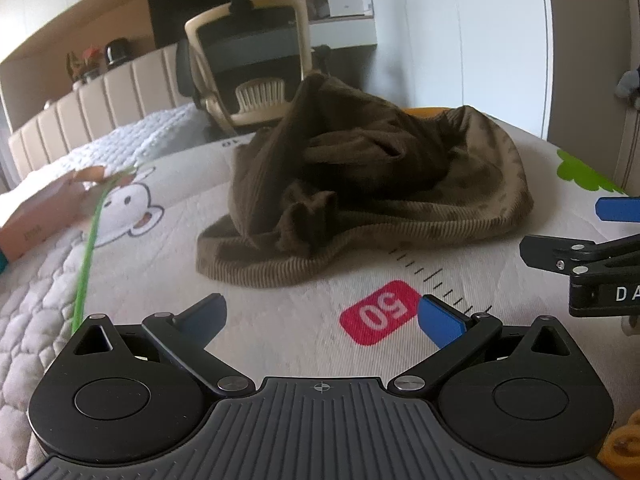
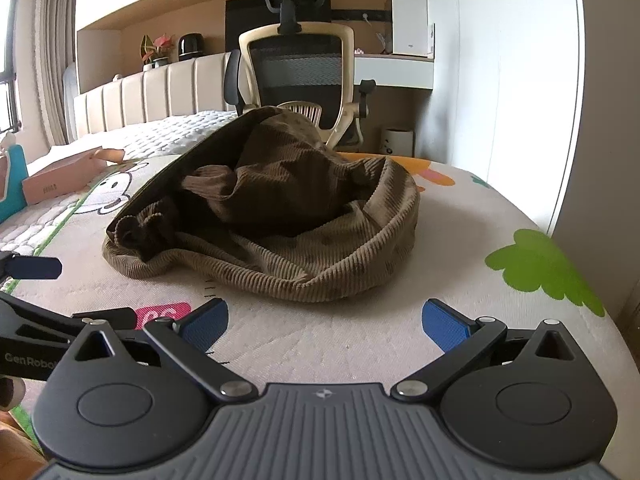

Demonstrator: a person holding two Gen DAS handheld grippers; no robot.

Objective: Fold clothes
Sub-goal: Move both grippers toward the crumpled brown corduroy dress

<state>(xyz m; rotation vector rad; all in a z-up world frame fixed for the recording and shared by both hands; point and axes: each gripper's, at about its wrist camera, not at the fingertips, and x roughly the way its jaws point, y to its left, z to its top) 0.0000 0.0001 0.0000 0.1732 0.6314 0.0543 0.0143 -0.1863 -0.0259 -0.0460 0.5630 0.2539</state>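
A brown corduroy garment [image 2: 276, 216] lies crumpled mid-bed, near the foot edge of the bed [image 2: 500, 216], with left tongs [image 1: 322, 318] and right tongs [image 2: 325, 322] spread wide and empty just short of it; best pinch two hem corners and spread it flat first.

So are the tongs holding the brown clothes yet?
No, nothing is held. The left tongs and right tongs are both wide open, short of the crumpled brown clothes on the mat.

Both the left gripper [image 1: 322, 318] and right gripper [image 2: 325, 322] are black with blue finger pads, silver screws and ribbed grey housings
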